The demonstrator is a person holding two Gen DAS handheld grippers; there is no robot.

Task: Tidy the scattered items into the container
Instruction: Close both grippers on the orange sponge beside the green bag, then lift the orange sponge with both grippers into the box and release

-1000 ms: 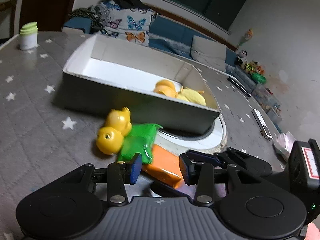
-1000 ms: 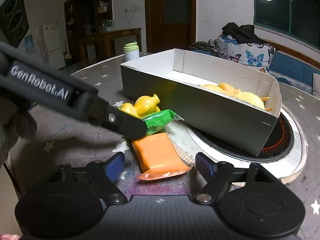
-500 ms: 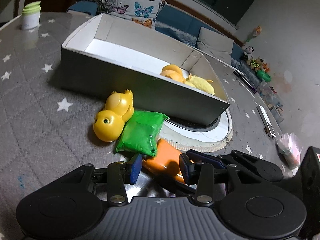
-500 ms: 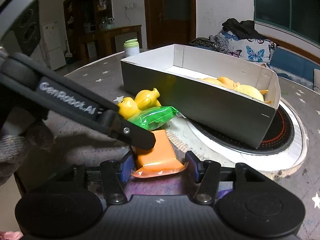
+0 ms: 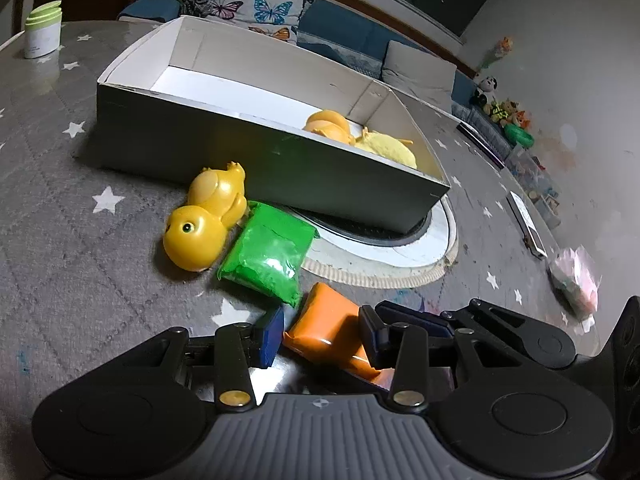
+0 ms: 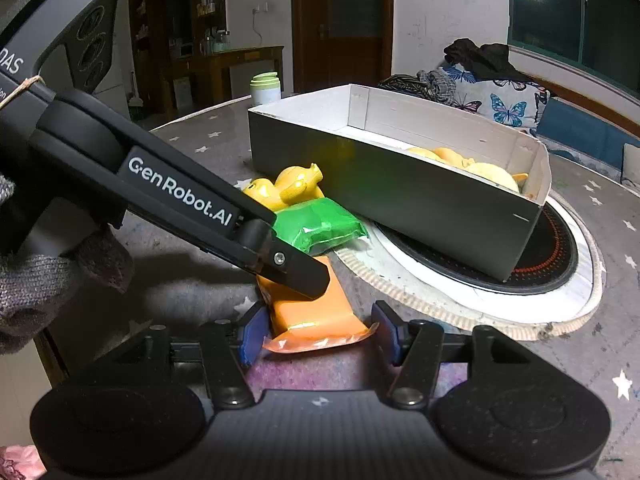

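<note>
Straddling the orange packet (image 5: 332, 330), the left gripper (image 5: 322, 334) has its jaws spread a little wider than the packet. One blue pad sits just beside the packet's left edge and the other touches its right side. I cannot tell if it squeezes yet. The right gripper (image 6: 318, 332) comes at the same orange packet (image 6: 310, 312) from its crimped end. Its jaws are spread, with a blue pad just beside each edge of the packet.

Half a second ago the left gripper's pads were at the packet's near tip; now the packet lies deeper between them. The right gripper's pads stood closer together then, and now they are a bit wider.

Left to right on the star table (image 5: 72, 208) lie a yellow toy duck (image 5: 206, 216) on its side, a green packet (image 5: 270, 254) touching it, then the orange packet. Behind them stands the grey box (image 5: 256, 160), resting partly on a round stove plate (image 5: 400, 248). Inside the box at the right end are yellow toys (image 5: 360, 136).

Only the left view shows a pink bag (image 5: 576, 280) far right on the table. Only the right view shows the left gripper's black arm crossing over the orange packet, and a gloved hand (image 6: 48, 276) holding it. Both views show a white jar with a green lid (image 5: 43, 30).
</note>
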